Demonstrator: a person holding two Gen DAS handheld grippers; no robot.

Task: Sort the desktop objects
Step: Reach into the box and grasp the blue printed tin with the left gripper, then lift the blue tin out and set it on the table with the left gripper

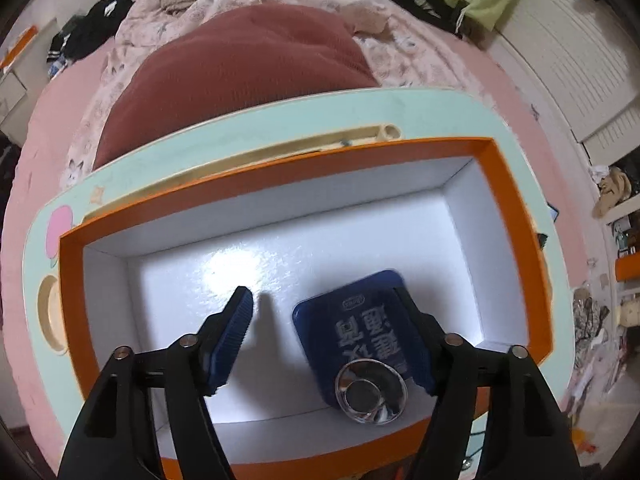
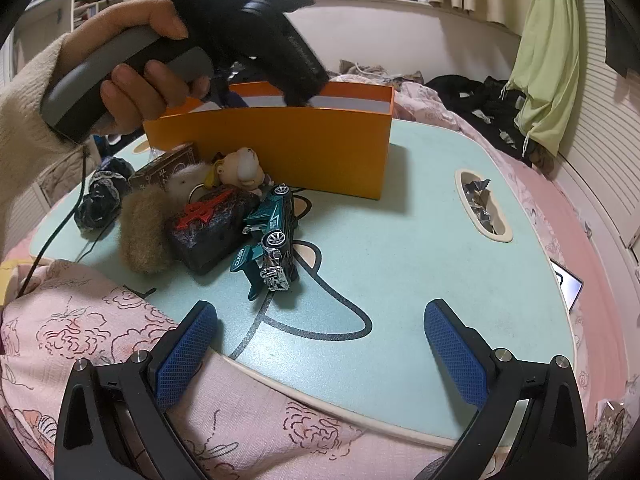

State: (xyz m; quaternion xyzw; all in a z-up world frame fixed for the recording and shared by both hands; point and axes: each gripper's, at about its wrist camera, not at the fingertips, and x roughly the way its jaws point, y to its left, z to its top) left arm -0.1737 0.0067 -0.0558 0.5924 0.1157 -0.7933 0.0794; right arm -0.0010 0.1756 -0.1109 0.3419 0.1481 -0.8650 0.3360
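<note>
1. At the far left of the right wrist view, a person's hand (image 2: 132, 76) in a cream sleeve grips the grey handle of the left gripper (image 1: 328, 312), which points steeply down into the orange box (image 2: 280, 148).
2. Below that hand, a pile of things waits on the pale green table (image 2: 420, 264): a dark lacy bundle (image 2: 100, 192), a small brown carton (image 2: 168, 166), a furry brown toy (image 2: 146, 228), a little figure (image 2: 240, 170), a dark stone with red marks (image 2: 212, 228), and a teal toy car (image 2: 272, 236) lying on its side.
3. In the left wrist view, the left gripper hangs open inside the box; nothing lies between its blue pads, and the left pad (image 1: 234, 332) stands over bare white floor.
4. Just right of that, a blue tin (image 1: 356, 328) lies flat on the box floor, with the right pad at its right edge; whether they touch is unclear. A shiny metal dish (image 1: 372, 392) rests on the tin's near corner.
5. The right gripper (image 2: 320, 344) is open and empty above the table's near edge, clear of the pile.
6. Further right, a slot in the table (image 2: 482, 204) holds crumpled foil.
</note>
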